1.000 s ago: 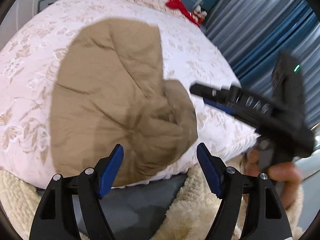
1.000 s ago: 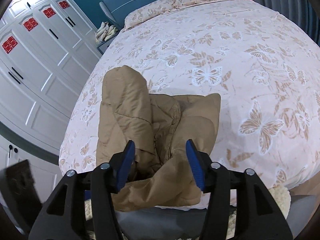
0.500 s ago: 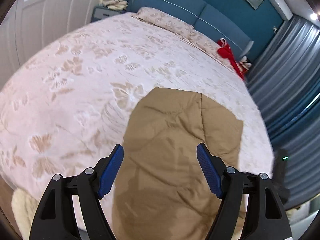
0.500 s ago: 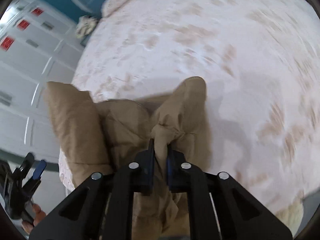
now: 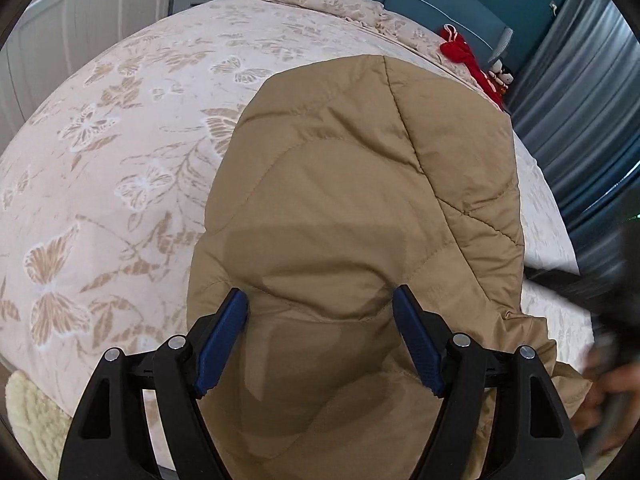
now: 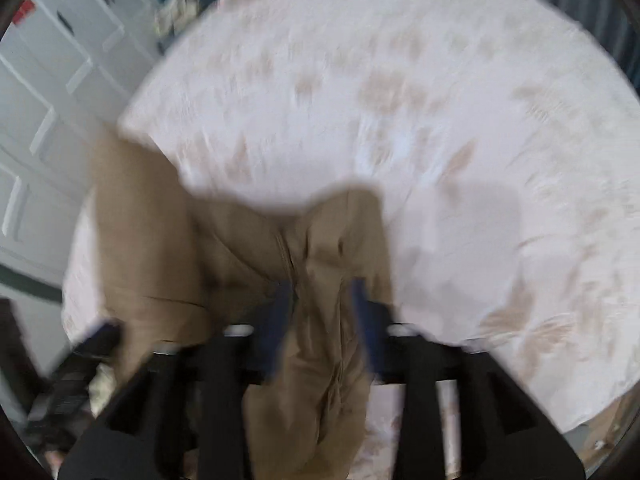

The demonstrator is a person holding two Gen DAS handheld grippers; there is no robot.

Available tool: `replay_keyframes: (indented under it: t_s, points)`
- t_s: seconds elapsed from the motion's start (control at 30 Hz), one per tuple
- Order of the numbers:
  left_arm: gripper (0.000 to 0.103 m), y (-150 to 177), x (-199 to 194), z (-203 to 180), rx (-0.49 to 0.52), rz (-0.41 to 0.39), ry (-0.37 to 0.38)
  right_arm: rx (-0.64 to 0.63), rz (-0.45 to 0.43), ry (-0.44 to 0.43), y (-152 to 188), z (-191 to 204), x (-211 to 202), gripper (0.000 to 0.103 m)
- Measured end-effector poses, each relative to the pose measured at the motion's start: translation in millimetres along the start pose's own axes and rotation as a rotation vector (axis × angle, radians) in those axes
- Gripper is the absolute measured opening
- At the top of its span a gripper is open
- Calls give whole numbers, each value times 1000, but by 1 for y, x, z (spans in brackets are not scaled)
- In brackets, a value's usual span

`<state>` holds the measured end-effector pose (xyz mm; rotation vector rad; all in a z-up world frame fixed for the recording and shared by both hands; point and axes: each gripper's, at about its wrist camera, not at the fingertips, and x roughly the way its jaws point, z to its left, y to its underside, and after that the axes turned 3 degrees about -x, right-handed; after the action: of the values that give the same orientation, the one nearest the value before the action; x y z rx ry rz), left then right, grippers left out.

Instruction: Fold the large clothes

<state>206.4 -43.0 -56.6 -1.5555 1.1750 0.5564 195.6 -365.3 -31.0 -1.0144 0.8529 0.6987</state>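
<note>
Below, the left gripper (image 5: 322, 336) hung spread wide over the tan jacket (image 5: 360, 208) at the bed's (image 5: 120, 152) near edge; the blurred right gripper (image 6: 322, 308) had a bunched fold between its partly parted fingers. No readable writing showed.

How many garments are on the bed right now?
2. The tan quilted jacket lies at the bed's near edge, under the left gripper. A red garment lies by the headboard. Folded pale items on the nightstand aren't counted; others may be hidden.
</note>
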Motion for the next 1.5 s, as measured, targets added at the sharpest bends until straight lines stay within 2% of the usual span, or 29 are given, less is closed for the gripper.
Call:
replay_keyframes:
  t_s: [0.03,0.07,0.17,0.2,0.27,0.3,0.33,0.37,0.47,0.53,0.6,0.67,0.73,0.87,0.97,1.07,1.13,1.23,1.5]
  points:
    - [73,1,1,0,-1,-3,-2,11,-53,-33,-4,2,-19,65]
    - [73,1,1,0,-2,-6,-3,14,-82,-95,-9,9,-34,67]
    - [73,0,4,-2,-1,-5,-13,3,-58,-243,-27,34,-33,69]
    - [73,0,4,-2,-4,-2,-14,-1,-44,-245,-31,41,-27,69]
    - [72,-1,1,0,-17,7,-6,-19,-6,-194,-36,57,-5,67]
    - [72,-2,-1,1,-25,12,0,-26,31,-184,-36,64,11,60]
    - [72,-3,-6,3,-40,17,13,-24,70,-197,-34,68,24,36]
    - [72,-6,-13,7,-59,16,28,-18,82,-204,-30,70,28,23]
    - [72,-16,-36,15,-82,-27,49,-40,-5,-227,-21,72,-4,13]
    - [72,-24,-46,16,-82,-58,40,-54,-69,-185,-6,65,-28,13]
    - [72,-30,-46,11,-77,-60,44,-60,-103,-75,7,55,-33,13]
    - [72,-31,-37,-2,-54,-46,50,-46,-90,23,23,39,-20,13]
    - [72,-27,-21,-18,-14,-27,39,-8,-65,57,33,23,-3,13]
    - [72,-11,15,-46,83,17,-24,49,-71,84,49,2,26,17]
    - [74,-2,27,-57,145,-28,-109,42,-87,100,56,2,40,19]
    - [84,3,40,-61,175,-48,-169,28,-104,128,62,5,55,21]
    - [92,5,50,-59,170,-47,-191,19,-106,139,63,6,64,22]
    - [97,6,61,-56,173,-57,-207,16,-101,145,62,4,76,24]
    - [98,14,81,-55,190,-99,-237,9,-118,141,65,1,91,24]
